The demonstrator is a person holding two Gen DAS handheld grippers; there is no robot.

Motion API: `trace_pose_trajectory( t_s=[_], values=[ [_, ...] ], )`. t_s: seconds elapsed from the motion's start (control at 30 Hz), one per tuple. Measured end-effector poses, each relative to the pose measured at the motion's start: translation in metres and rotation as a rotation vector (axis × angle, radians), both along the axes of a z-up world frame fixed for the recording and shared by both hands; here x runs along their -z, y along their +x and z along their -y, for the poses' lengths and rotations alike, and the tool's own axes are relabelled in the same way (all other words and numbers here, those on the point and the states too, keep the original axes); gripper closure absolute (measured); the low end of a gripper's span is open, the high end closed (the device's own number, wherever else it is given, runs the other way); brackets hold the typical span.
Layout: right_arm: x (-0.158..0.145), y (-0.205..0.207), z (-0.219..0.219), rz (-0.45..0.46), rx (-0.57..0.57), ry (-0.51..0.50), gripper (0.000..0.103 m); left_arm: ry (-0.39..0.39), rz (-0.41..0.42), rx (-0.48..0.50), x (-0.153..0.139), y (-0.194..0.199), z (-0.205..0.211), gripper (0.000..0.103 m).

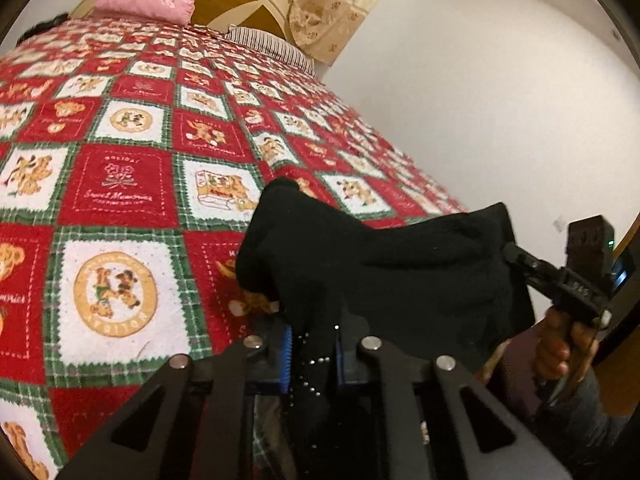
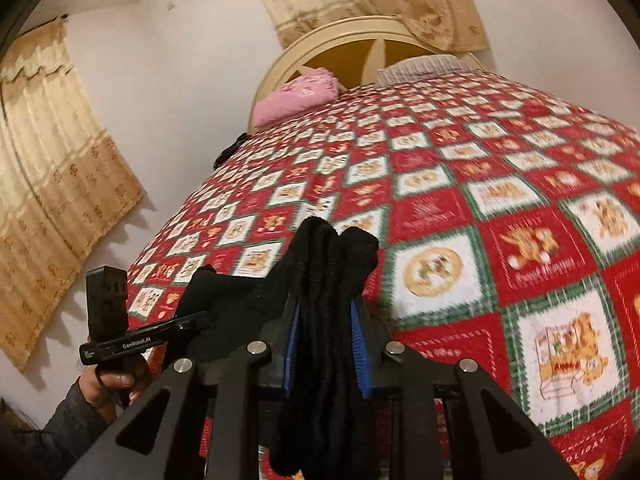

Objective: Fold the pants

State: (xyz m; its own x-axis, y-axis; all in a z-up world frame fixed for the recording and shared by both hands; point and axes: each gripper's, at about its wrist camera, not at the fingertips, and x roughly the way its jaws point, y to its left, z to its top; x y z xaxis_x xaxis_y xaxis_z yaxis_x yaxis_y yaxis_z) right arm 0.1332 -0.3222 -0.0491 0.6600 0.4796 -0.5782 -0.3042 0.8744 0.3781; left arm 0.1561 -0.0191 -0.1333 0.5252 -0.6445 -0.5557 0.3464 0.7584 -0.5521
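Observation:
Black pants (image 1: 372, 256) hang in the air between my two grippers, above the near edge of the bed. My left gripper (image 1: 312, 354) is shut on one bunched end of the pants, which shows small shiny studs. My right gripper (image 2: 326, 344) is shut on the other bunched end (image 2: 332, 272), with folds standing up between the blue pads (image 2: 358, 344). The right gripper also shows in the left wrist view (image 1: 516, 258), at the cloth's right edge. The left gripper shows in the right wrist view (image 2: 200, 322), at the cloth's left edge.
The bed is covered by a red, white and green checked quilt (image 1: 120, 184) with bear pictures. A pink pillow (image 1: 148, 2) and a striped pillow (image 1: 268, 42) lie by the cream headboard (image 2: 320, 40). White walls and beige curtains (image 2: 52, 184) surround the bed.

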Motion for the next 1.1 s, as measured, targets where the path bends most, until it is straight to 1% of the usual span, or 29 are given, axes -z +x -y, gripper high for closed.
trace_pose_trajectory(
  t_s=[0.07,0.13,0.27,0.37,0.5,0.6,0.7,0.73,0.8,0.87,0.93,0.97,1.0,1.03,1.1],
  values=[
    [-0.006,0.005,-0.007,0.001,-0.021,-0.005,0.079,-0.027,0.001,-0.012,-0.003,-0.003,-0.010,0.087],
    [-0.009,0.013,-0.015,-0.003,-0.040,-0.002,0.079,-0.037,0.012,-0.036,-0.007,-0.008,-0.024,0.087],
    [-0.010,0.037,-0.050,-0.014,-0.107,0.021,0.079,-0.024,0.044,-0.115,-0.021,-0.020,-0.066,0.087],
    [-0.008,0.054,-0.085,-0.020,-0.172,0.038,0.079,0.014,0.063,-0.198,-0.029,-0.031,-0.104,0.087],
    [-0.004,0.083,-0.155,-0.022,-0.285,0.060,0.079,0.069,0.064,-0.307,-0.033,-0.041,-0.150,0.087],
    [0.002,0.097,-0.200,-0.034,-0.351,0.077,0.079,0.117,0.064,-0.395,-0.035,-0.051,-0.185,0.087],
    [0.012,0.110,-0.243,-0.065,-0.412,0.074,0.079,0.152,0.041,-0.448,-0.025,-0.053,-0.208,0.087],
    [0.018,0.114,-0.257,-0.075,-0.427,0.068,0.079,0.166,0.023,-0.462,-0.017,-0.052,-0.215,0.087],
    [0.028,0.121,-0.272,-0.098,-0.443,0.063,0.079,0.181,-0.010,-0.468,-0.004,-0.047,-0.221,0.087],
    [0.041,0.131,-0.284,-0.128,-0.435,0.055,0.079,0.194,-0.032,-0.469,0.009,-0.044,-0.220,0.086],
    [0.052,0.140,-0.287,-0.158,-0.419,0.056,0.079,0.207,-0.030,-0.482,0.012,-0.045,-0.221,0.077],
    [0.058,0.145,-0.285,-0.177,-0.410,0.059,0.078,0.216,-0.027,-0.497,0.013,-0.045,-0.221,0.068],
    [0.063,0.149,-0.284,-0.193,-0.402,0.057,0.078,0.219,-0.024,-0.504,0.014,-0.045,-0.220,0.065],
    [0.068,0.153,-0.284,-0.203,-0.391,0.049,0.077,0.220,-0.023,-0.508,0.014,-0.046,-0.219,0.064],
    [0.075,0.154,-0.279,-0.212,-0.380,0.036,0.075,0.250,-0.017,-0.521,0.014,-0.046,-0.217,0.053]
  ],
)
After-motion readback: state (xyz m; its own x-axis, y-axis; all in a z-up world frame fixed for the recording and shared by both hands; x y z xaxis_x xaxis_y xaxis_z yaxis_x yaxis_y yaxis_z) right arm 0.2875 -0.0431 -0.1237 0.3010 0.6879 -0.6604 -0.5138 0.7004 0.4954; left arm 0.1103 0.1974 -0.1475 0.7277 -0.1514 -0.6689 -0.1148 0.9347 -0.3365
